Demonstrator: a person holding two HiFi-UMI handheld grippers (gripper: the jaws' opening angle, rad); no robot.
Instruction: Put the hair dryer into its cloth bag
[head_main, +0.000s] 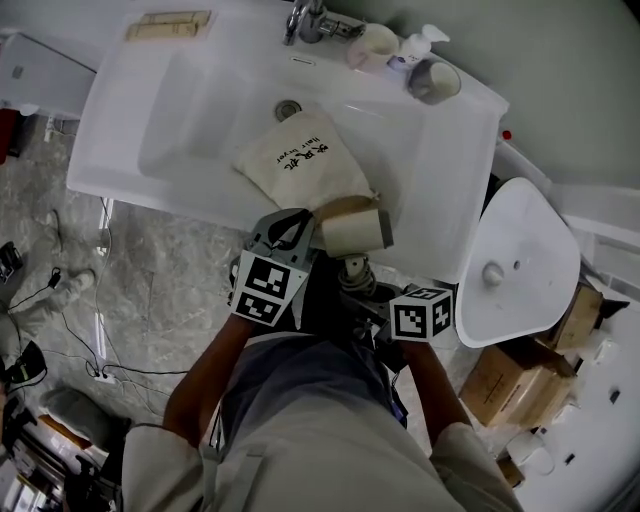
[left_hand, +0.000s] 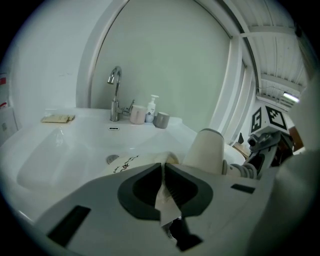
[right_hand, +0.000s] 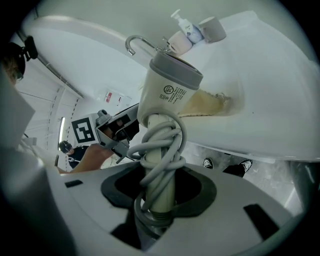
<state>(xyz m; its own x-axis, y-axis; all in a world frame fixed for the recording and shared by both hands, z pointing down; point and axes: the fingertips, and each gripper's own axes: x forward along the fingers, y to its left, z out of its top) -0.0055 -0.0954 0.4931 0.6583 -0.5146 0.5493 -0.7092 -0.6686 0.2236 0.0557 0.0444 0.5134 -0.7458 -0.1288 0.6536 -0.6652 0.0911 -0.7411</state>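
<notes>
A beige cloth bag (head_main: 300, 165) with black lettering lies in the white sink basin (head_main: 180, 110), its mouth toward me. My left gripper (head_main: 295, 225) is shut on a fold of cloth at the bag's mouth (left_hand: 164, 200). The cream hair dryer (head_main: 355, 228) has its grey-rimmed barrel (right_hand: 167, 90) at the bag's mouth, just right of the left gripper. Its handle (right_hand: 160, 165), wrapped in grey cord, stands between the jaws of my right gripper (head_main: 358, 285), which is shut on it. From the left gripper view the barrel (left_hand: 205, 150) rises beside the bag (left_hand: 130, 162).
A chrome faucet (head_main: 310, 20), a pink cup (head_main: 372, 45), a soap bottle (head_main: 415, 45) and a grey cup (head_main: 435, 82) stand at the sink's back. A folded item (head_main: 168, 25) lies at the back left. A white lid-like object (head_main: 515, 260) and cardboard boxes (head_main: 510, 380) are on the right.
</notes>
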